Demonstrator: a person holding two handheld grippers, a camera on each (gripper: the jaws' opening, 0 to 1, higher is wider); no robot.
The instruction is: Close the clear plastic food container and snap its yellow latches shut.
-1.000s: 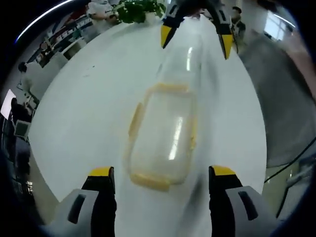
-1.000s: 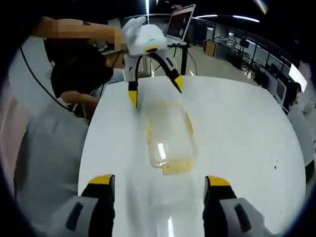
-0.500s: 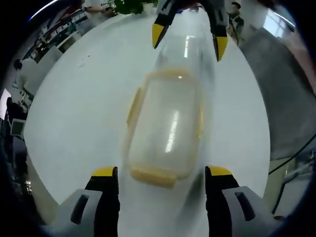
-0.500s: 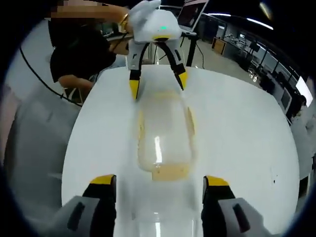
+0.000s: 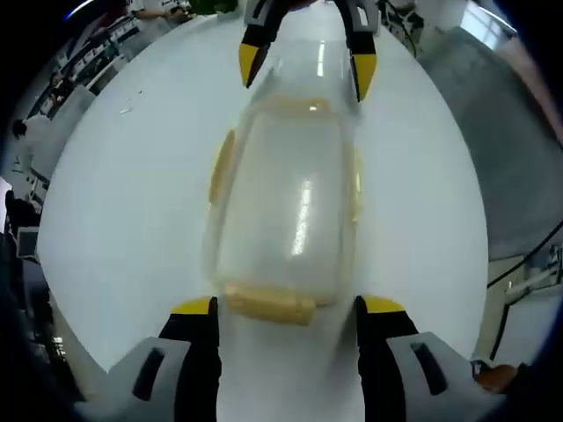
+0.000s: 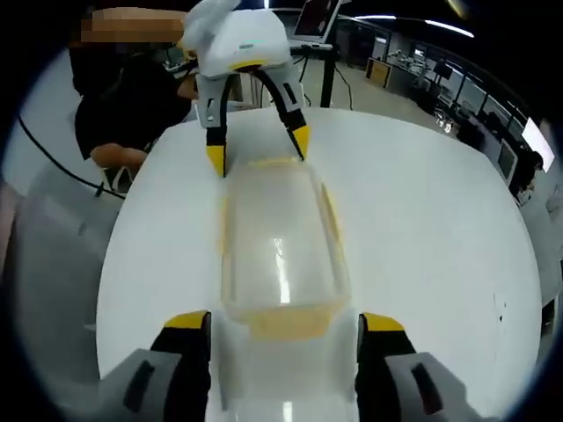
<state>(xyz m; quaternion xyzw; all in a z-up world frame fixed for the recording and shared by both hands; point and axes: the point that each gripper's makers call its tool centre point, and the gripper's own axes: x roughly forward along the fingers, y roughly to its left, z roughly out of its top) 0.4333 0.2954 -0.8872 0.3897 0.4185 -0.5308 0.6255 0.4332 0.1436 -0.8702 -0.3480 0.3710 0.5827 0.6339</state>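
The clear container [image 5: 286,211] lies on the white table [image 5: 132,193], mid-frame in both views, its long axis running straight from one gripper to the other. A yellow end latch [image 5: 268,305] sits just ahead of the left gripper [image 5: 283,308], jaws spread. Another latch [image 6: 286,323] lies before the right gripper [image 6: 283,321], likewise spread; each looks equally near its end.

1. a round white table [image 5: 132,193] [image 6: 422,229] fills the middle of both views.
2. an open laptop [image 6: 318,18] sits on a dark stand behind the table in the right gripper view.
3. a person in a dark top [image 6: 123,105] sits at the table's far edge (partly hidden).
4. rows of desks with monitors [image 6: 457,114] line the dim office beyond.
5. grey floor [image 5: 501,149] lies beside the table in the left gripper view.
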